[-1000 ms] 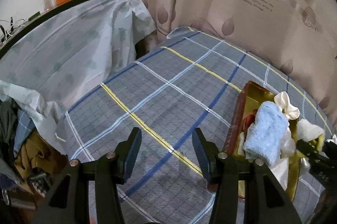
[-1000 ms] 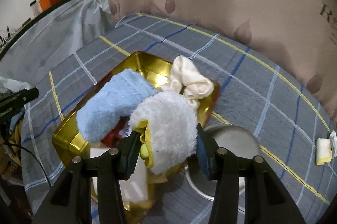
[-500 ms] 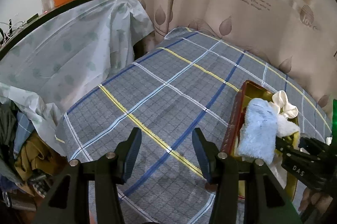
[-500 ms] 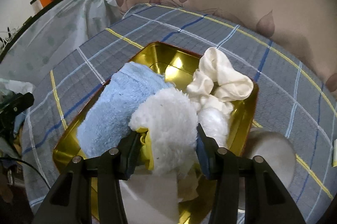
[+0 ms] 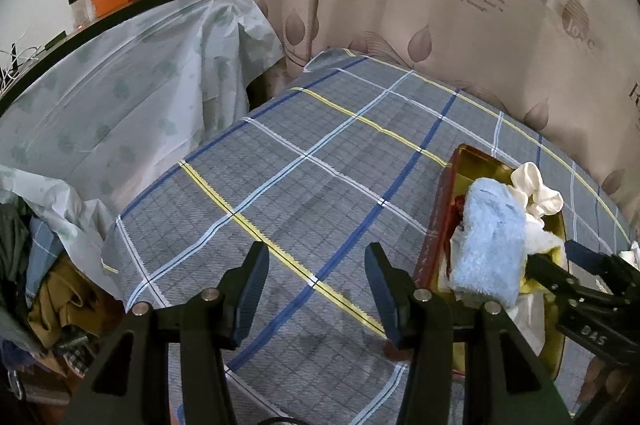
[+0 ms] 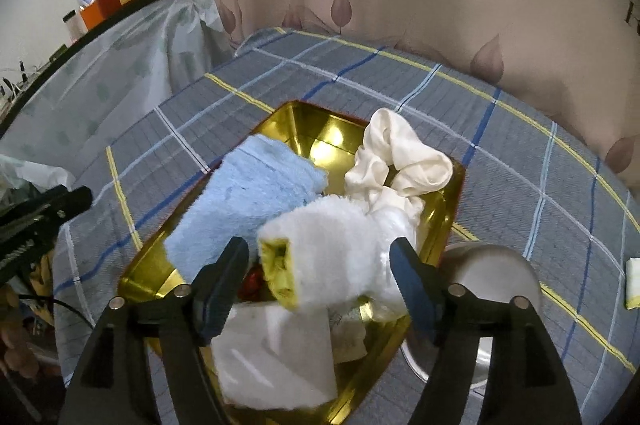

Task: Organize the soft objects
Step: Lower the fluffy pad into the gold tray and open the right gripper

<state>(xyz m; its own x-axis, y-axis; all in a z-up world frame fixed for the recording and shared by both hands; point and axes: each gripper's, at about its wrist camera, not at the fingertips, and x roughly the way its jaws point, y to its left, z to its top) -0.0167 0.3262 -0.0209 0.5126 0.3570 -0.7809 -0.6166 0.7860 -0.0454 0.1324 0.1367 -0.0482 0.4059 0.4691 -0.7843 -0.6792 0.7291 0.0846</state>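
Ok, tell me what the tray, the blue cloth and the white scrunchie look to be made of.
Tray: probably metal, with a shiny gold inside that mirrors the light and a dark red outer wall in the left wrist view. Blue cloth: fluffy plush or microfibre, going by its fuzzy nap. White scrunchie: smooth, faintly glossy fabric, maybe satin, gathered in soft folds.

My left black plastic two-finger gripper [image 5: 316, 289] has dark blue pads [image 5: 251, 287] on the inner faces of its fingers, and a round silver screw head [image 5: 209, 294] sits behind each pad with another further out on each arm. My right black plastic two-finger gripper [image 6: 320, 281] is built the same, blue pads and silver screws alike. Seen from the left camera, its side carries white letters reading "DAS" [image 5: 592, 330].
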